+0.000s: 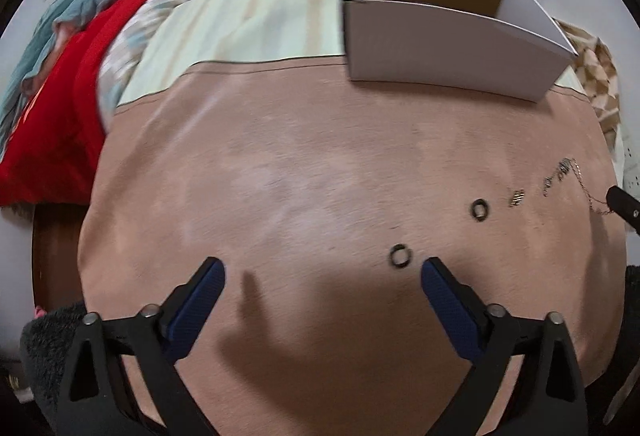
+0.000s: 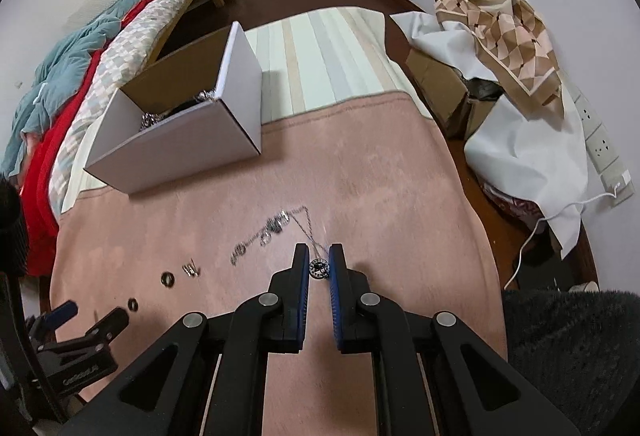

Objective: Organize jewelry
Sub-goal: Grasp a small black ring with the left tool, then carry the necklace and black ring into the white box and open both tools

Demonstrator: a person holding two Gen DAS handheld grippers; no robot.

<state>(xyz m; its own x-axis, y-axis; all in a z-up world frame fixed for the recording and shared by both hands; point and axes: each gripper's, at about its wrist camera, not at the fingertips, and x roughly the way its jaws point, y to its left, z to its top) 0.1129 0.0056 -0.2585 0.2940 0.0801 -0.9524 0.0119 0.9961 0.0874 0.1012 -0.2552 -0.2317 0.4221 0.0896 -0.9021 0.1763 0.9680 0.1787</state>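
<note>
Jewelry lies on a pink cloth (image 1: 320,176). My left gripper (image 1: 322,270) is open and empty, just above the cloth, with a dark ring (image 1: 401,256) near its right fingertip. A second ring (image 1: 479,209), a small clasp piece (image 1: 516,197) and a chain bracelet (image 1: 560,174) lie further right. My right gripper (image 2: 319,258) is shut on a round pendant (image 2: 319,269) whose thin chain (image 2: 306,224) trails on the cloth. The bracelet (image 2: 264,232), the clasp piece (image 2: 191,269) and the two rings (image 2: 167,279) (image 2: 132,304) lie to its left. A white cardboard box (image 2: 180,140) holds some jewelry.
The box (image 1: 452,48) stands at the far edge of the cloth on a striped sheet (image 1: 248,20). Bedding (image 1: 68,76) is piled at the left. Cardboard, white fabric (image 2: 520,140) and a wall socket strip (image 2: 600,144) are at the right.
</note>
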